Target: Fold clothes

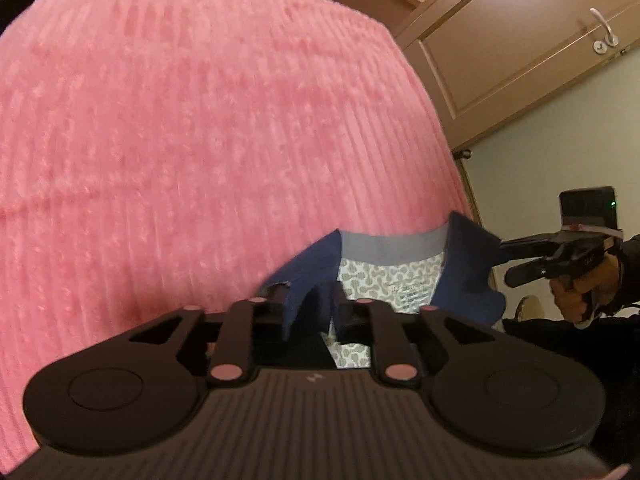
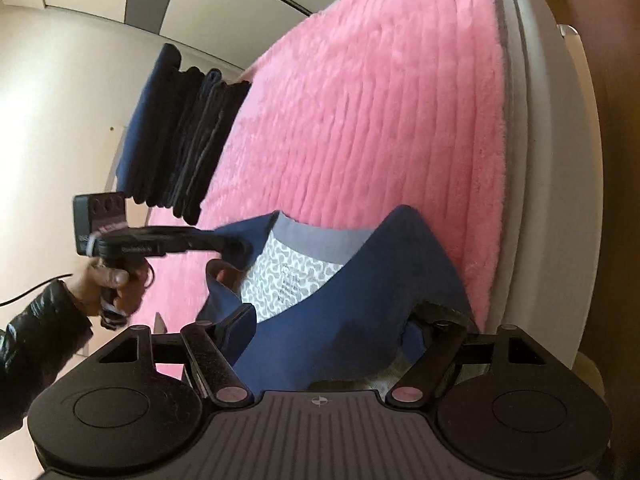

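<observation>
A navy blue garment [image 1: 464, 264] with a grey neck band and a patterned lining with a label [image 2: 280, 280] is held over the pink blanket. My left gripper [image 1: 312, 312] is shut on a fold of blue cloth at one side of the collar. In the right wrist view the left gripper [image 2: 230, 246] pinches that corner, with a hand on its grip. My right gripper [image 2: 336, 328] is open wide, and the other side of the garment [image 2: 344, 320] drapes between its fingers. Seen from the left wrist, the right gripper [image 1: 510, 262] has its fingers apart at the collar's edge.
A pink ribbed plush blanket [image 1: 200, 120] covers the bed. A stack of folded dark clothes [image 2: 180, 132] lies at its far end. The pale bed edge [image 2: 552, 160] runs along the right. A brown door with a handle [image 1: 604, 32] stands behind.
</observation>
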